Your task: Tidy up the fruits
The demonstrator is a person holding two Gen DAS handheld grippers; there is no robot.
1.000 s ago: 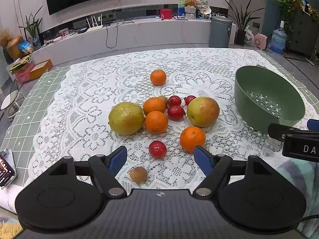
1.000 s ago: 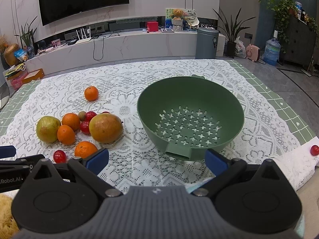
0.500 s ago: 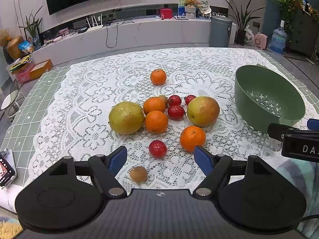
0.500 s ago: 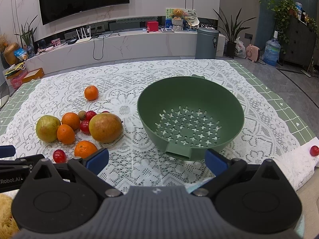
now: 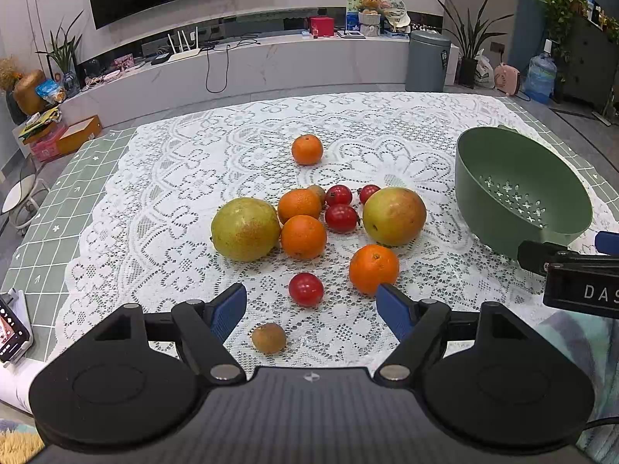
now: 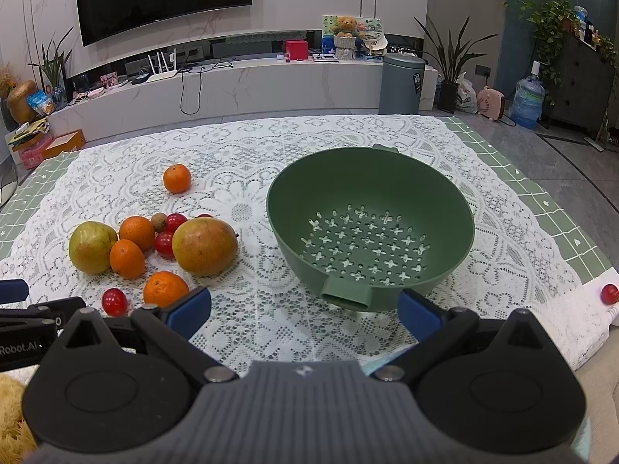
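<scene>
Fruit lies clustered on the lace cloth: a green-yellow mango (image 5: pixel 245 229), a reddish mango (image 5: pixel 394 215), several oranges (image 5: pixel 303 236), several red tomatoes (image 5: pixel 306 289) and a small brown kiwi (image 5: pixel 269 337). One orange (image 5: pixel 306 149) sits apart, farther back. A green colander (image 6: pixel 369 228) stands empty to the right of the fruit. My left gripper (image 5: pixel 311 309) is open, low and near the front edge, with the kiwi and a tomato just ahead between its fingers. My right gripper (image 6: pixel 303 309) is open in front of the colander's handle, holding nothing.
One red tomato (image 6: pixel 609 294) lies alone at the table's right edge. A phone (image 5: pixel 11 332) rests at the left front corner. The lace cloth (image 5: pixel 174 178) covers a green checked table. Beyond it are a TV bench, a grey bin (image 6: pixel 400 83) and plants.
</scene>
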